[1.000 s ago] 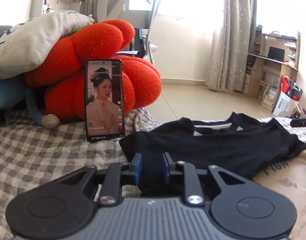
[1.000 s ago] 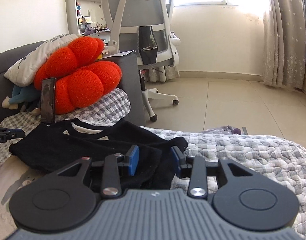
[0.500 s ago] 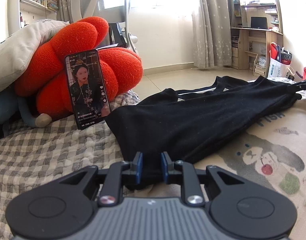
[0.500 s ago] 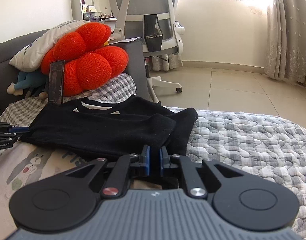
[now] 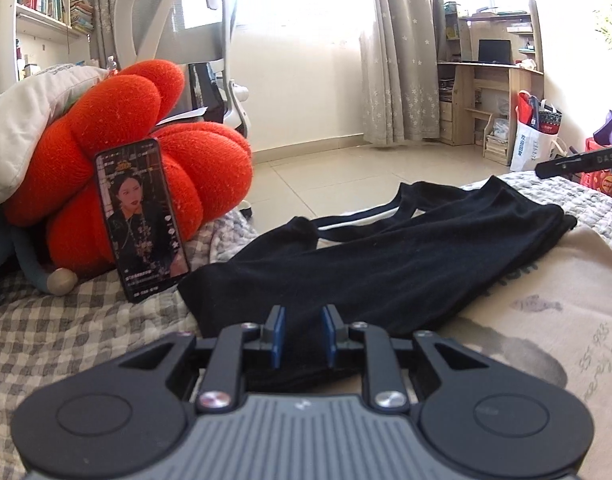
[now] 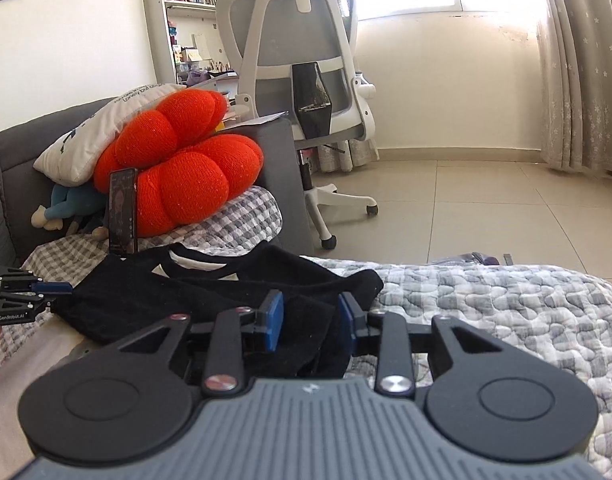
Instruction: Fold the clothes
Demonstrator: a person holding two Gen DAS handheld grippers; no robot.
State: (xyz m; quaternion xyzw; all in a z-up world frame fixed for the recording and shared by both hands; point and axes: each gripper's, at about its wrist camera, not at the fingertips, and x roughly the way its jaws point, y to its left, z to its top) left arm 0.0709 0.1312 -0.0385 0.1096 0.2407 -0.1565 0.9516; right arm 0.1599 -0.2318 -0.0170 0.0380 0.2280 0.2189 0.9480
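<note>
A black T-shirt (image 5: 386, 264) with a white neck trim lies folded lengthwise on the bed. It also shows in the right wrist view (image 6: 210, 296). My left gripper (image 5: 303, 334) is open, its blue pads either side of the shirt's near edge. My right gripper (image 6: 311, 324) is open over the shirt's other end, jaws apart with black cloth between them. Each gripper shows at the far edge of the other's view.
A phone (image 5: 142, 220) leans upright on an orange pumpkin cushion (image 5: 146, 152) beside the shirt. A white pillow (image 6: 98, 136) lies behind. A cream printed sheet (image 5: 546, 340) and checked quilt (image 6: 506, 312) cover the bed. An office chair (image 6: 306, 80) stands on the tiled floor.
Both grippers had shut on the shirt's ends half a second ago and have now opened. The shirt has settled flat on the bed.
</note>
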